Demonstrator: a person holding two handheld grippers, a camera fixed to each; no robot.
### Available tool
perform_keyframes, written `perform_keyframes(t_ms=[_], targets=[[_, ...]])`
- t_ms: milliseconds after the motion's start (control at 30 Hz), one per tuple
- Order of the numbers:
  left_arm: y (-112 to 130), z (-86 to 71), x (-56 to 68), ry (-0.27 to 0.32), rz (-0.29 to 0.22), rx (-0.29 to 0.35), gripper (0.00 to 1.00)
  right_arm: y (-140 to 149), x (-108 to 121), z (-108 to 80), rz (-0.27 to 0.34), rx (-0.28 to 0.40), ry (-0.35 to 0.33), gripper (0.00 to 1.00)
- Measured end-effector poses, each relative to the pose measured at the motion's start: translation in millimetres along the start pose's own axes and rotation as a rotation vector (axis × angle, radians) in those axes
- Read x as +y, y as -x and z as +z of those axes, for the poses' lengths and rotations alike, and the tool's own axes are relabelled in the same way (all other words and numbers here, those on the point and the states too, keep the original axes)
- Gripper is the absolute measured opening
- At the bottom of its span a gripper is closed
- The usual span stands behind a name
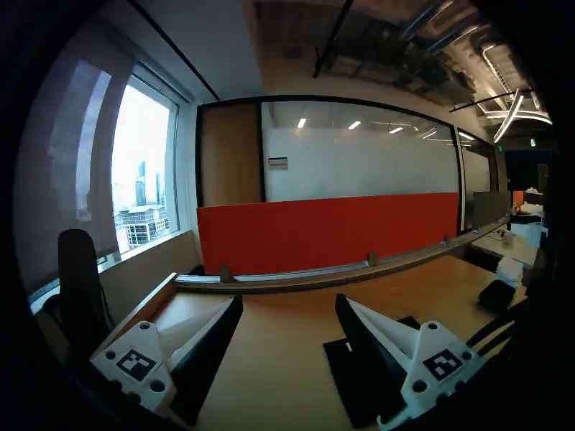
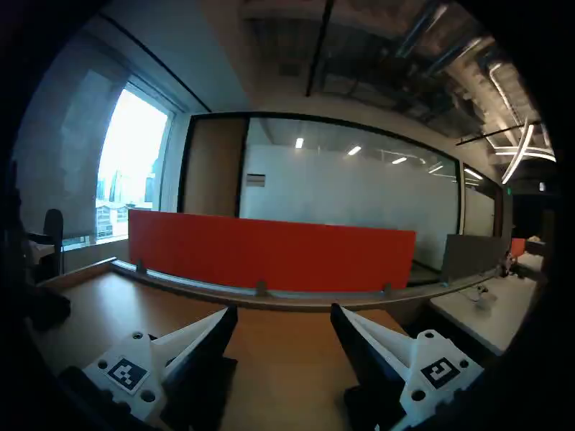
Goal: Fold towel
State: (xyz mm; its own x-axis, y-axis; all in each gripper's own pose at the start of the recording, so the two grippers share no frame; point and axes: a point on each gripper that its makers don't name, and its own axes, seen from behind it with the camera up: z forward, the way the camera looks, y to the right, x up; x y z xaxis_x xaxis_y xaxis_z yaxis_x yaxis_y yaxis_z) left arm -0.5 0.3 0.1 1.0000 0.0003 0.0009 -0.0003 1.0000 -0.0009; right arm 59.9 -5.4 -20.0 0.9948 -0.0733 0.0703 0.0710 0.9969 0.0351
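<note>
In the left gripper view my left gripper (image 1: 287, 302) is open over a wooden desk (image 1: 287, 345), with nothing between its fingers. A flat dark piece (image 1: 343, 377) lies on the desk under its right finger; I cannot tell what it is. In the right gripper view my right gripper (image 2: 284, 310) is also open and holds nothing, above the same kind of wooden desk (image 2: 287, 359). Dark shapes (image 2: 215, 384) lie low beneath its fingers, too dim to identify.
A red divider panel (image 1: 323, 230) (image 2: 273, 255) stands along the desk's far edge on a grey rail (image 1: 338, 273). A black chair back (image 1: 79, 280) is at the left by the window. A black object (image 1: 496, 294) sits at the right. A white desk (image 2: 481, 305) adjoins.
</note>
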Motion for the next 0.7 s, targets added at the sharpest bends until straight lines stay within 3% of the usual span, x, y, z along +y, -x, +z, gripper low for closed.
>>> perform_keyframes(t_ms=[300, 700], targets=[[27, 1.2, 18.5, 0.074, 0.042, -0.069, 0.96, 12, -22, 1.5, -0.059, -0.067, -0.113, 1.00], [58, 2.3, 42.1, 0.235, 0.103, -0.176, 0.96, 54, -68, -2.9, -0.184, -0.209, -0.357, 1.00]])
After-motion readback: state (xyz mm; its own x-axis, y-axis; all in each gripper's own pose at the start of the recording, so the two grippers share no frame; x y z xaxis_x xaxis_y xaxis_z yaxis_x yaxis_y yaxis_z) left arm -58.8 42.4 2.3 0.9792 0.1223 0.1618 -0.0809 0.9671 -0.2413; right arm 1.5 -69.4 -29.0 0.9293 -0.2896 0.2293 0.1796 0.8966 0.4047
